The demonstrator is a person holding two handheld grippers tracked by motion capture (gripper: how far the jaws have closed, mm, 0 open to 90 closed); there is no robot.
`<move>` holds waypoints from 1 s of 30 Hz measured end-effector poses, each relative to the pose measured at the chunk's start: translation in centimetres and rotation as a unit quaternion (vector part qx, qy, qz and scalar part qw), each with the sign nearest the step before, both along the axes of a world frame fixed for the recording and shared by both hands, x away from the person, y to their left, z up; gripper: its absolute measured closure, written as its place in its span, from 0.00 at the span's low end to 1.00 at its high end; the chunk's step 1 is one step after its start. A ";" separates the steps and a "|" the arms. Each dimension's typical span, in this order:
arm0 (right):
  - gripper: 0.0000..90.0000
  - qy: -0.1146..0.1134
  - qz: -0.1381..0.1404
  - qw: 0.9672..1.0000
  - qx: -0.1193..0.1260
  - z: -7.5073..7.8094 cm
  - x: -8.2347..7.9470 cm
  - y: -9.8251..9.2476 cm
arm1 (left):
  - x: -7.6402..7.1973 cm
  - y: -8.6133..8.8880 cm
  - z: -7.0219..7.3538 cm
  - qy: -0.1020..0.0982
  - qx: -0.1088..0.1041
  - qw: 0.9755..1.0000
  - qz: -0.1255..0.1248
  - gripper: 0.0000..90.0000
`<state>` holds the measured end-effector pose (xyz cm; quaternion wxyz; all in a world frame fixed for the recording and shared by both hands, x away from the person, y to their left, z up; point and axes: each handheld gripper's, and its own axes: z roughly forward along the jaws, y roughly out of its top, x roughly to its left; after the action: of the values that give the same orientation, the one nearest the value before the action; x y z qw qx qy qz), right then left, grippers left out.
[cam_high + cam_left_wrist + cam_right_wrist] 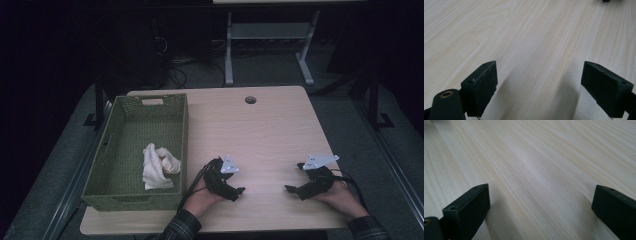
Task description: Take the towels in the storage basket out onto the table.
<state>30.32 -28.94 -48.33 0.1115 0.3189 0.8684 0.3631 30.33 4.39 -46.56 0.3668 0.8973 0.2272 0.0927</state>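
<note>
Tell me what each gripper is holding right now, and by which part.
Nothing is held. The left gripper and the right gripper both stand open over the bare table, with only wood between their fingers. The white cloth lies untouched in the green basket.

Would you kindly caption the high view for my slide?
Open left gripper and right gripper rest beside green woven basket holding white crumpled cloth.

A white cloth (pixel 159 166) lies in a green woven basket (pixel 105 170) on a pale wood-grain table (pixel 265 135), with black grippers (pixel 241 190) and plaid sleeves (pixel 182 227).
</note>
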 end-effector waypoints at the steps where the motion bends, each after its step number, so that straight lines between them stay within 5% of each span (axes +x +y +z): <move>1: 0.02 0.000 0.000 1.000 0.000 0.0 0.0 0.0 | 0.0 0.1 0.1 0.000 -0.003 1.000 0.004 0.15; 30: 0.02 -0.001 0.002 1.000 0.000 0.0 0.0 0.0 | -0.2 0.6 1.8 -0.005 -0.005 1.000 0.030 0.15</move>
<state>30.35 -28.95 -48.34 0.1113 0.3168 0.8689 0.3636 30.15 4.95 -44.81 0.3696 0.8877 0.2529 0.1071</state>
